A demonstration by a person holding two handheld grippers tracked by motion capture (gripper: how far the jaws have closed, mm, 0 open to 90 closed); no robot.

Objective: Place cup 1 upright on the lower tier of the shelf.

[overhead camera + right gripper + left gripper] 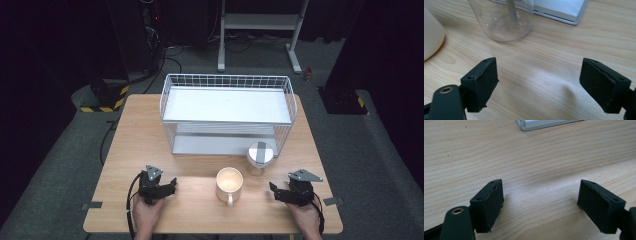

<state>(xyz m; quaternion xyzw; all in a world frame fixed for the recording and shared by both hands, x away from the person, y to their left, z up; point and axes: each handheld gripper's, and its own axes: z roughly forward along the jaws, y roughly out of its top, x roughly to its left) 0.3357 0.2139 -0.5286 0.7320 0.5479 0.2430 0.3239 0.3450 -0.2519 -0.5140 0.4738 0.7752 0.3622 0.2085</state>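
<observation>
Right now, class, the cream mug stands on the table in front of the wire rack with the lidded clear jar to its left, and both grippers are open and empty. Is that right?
One detail is wrong: in the high view the jar stands to the right of the mug, not its left. The rest holds: both stand on the table before the wire rack, and the left gripper and right gripper are open and empty.

We see the bench [150, 130] brightly lit from above in the high view, while the floor and room around it sink into near black and the picture itself is soft and slightly grainy. In both gripper views the wood close by is sharp, with faint soft shadows between the black pads and a pale sheen on the grain. Towards the top edge the glass jar [501, 20] carries small glints and the white shelf base [559, 10] blurs.
</observation>
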